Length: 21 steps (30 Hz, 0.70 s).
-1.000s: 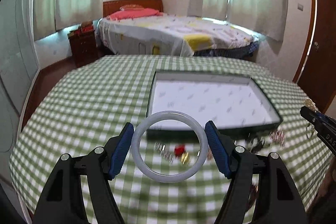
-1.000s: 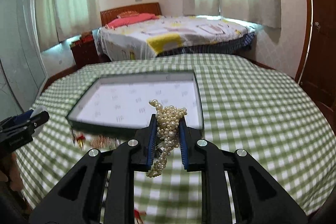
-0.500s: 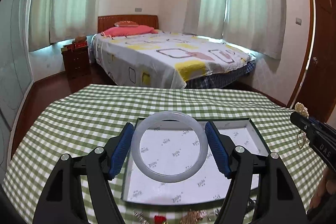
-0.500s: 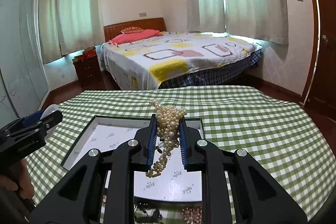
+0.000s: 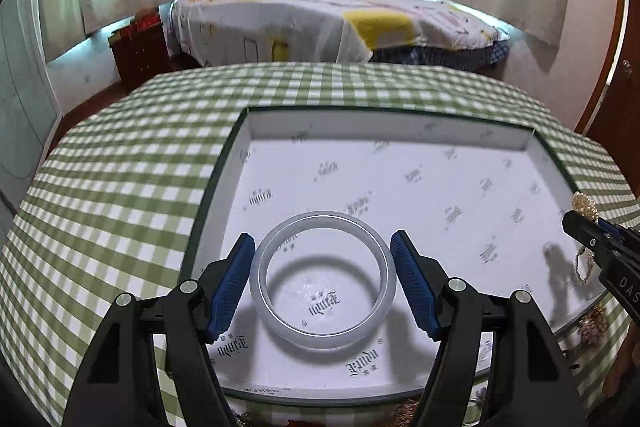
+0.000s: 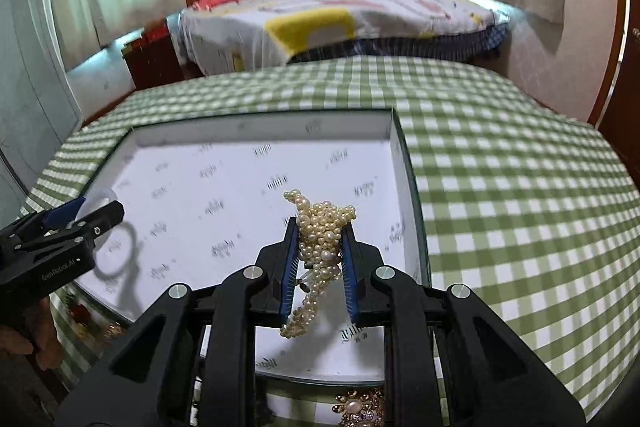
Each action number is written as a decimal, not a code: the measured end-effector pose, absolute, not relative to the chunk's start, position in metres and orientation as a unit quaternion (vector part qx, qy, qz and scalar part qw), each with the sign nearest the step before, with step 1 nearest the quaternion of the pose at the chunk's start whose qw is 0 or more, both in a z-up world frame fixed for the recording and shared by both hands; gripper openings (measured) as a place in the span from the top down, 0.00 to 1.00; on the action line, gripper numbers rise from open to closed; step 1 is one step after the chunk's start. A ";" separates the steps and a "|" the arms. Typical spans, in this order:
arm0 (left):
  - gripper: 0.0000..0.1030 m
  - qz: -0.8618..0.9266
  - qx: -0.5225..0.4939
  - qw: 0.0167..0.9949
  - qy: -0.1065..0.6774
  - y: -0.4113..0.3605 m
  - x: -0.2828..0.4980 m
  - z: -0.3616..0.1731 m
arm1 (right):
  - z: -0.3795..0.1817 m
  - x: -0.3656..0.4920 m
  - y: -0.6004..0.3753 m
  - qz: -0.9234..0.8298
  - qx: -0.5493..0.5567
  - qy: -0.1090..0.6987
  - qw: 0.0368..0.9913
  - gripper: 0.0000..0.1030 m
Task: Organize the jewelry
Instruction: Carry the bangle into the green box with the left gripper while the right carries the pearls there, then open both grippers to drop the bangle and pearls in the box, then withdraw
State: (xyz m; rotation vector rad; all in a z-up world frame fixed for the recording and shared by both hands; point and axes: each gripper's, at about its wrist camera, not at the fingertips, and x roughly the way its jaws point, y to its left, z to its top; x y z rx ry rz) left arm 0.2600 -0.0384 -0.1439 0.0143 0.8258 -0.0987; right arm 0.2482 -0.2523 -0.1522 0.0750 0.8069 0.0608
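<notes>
Bedroom bg, bed (image 5: 320, 23) behind the desk (image 5: 120, 163) w/ green check cloth. Landmark = shallow white-lined tray (image 5: 532, 143) mid-desk; everything below is rel. to it.

Left gripper (image 5: 323, 277): fingers (image 5: 234, 283) set wide, clamped across the pale translucent bangle (image 5: 323, 281) on its outer rim, one blue pad each side. Bangle sits over the tray's near-left part, ring plane tilted, shadow on the liner right under it. It looks just above the liner, not resting, but can't confirm contact.

Right gripper (image 6: 320, 267): fingers (image 6: 289, 267) nearly closed, pinching a bunched pearl strand (image 6: 322, 239). Clump sticks out past the tips, one tail hangs below the pads. It sits over the tray's near-right part, close to the right wall, clear of the liner judging by the shadow.

Key relation: both loads are already inside the tray outline, so what's left looks like mostly vertical drop + release, no more lateral travel needed. Bangle is left of the pearls, well apart, so no clash if both let go. The strand's long axis runs along the fingers, tail hanging lowest, so the tail prob. touches down first. Bangle is tilted, near edge lower, so it may rock/slide toward the tray's near wall on release.

More loose pieces lie on the cloth just outside the tray's near wall, incl. a gold brooch (image 6: 354, 409) w/ pearl. Not yet sorted.
</notes>
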 end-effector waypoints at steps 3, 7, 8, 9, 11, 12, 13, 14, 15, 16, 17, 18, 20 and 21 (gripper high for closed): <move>0.34 -0.051 0.006 0.909 0.413 -0.039 0.260 -0.152 | -0.160 0.249 -0.251 0.029 0.039 0.408 0.912 0.81; 0.34 -0.048 0.007 0.906 0.421 -0.044 0.261 -0.158 | -0.164 0.250 -0.249 0.029 0.038 0.414 0.909 0.79; 0.34 -0.046 0.011 0.905 0.422 -0.045 0.261 -0.159 | -0.165 0.250 -0.249 0.029 0.037 0.415 0.909 0.78; 0.33 -0.044 0.018 0.908 0.417 -0.046 0.259 -0.159 | -0.165 0.249 -0.248 0.030 0.036 0.414 0.909 0.76; 0.30 -0.043 0.026 0.910 0.411 -0.049 0.258 -0.158 | -0.165 0.248 -0.248 0.028 0.032 0.413 0.910 0.72; 0.28 -0.043 0.028 0.911 0.408 -0.050 0.257 -0.157 | -0.166 0.248 -0.248 0.028 0.033 0.412 0.910 0.70; 0.27 -0.043 0.029 0.912 0.406 -0.049 0.257 -0.156 | -0.166 0.247 -0.248 0.028 0.035 0.412 0.910 0.66; 0.27 -0.042 0.031 0.913 0.404 -0.049 0.257 -0.155 | -0.166 0.247 -0.249 0.028 0.037 0.412 0.910 0.65; 0.27 -0.042 0.031 0.914 0.403 -0.049 0.257 -0.154 | -0.165 0.246 -0.248 0.028 0.039 0.411 0.910 0.64; 0.27 -0.042 0.032 0.914 0.401 -0.049 0.256 -0.153 | -0.164 0.245 -0.249 0.028 0.039 0.410 0.911 0.63; 0.27 -0.041 0.033 0.915 0.399 -0.048 0.255 -0.152 | -0.162 0.244 -0.250 0.028 0.040 0.408 0.911 0.63; 0.27 -0.041 0.033 0.917 0.396 -0.047 0.253 -0.150 | -0.159 0.242 -0.250 0.028 0.040 0.406 0.912 0.63; 0.27 -0.040 0.034 0.920 0.389 -0.044 0.245 -0.145 | -0.153 0.236 -0.249 0.028 0.038 0.400 0.915 0.63; 0.27 -0.040 0.034 0.921 0.386 -0.043 0.241 -0.142 | -0.149 0.232 -0.249 0.028 0.037 0.397 0.917 0.63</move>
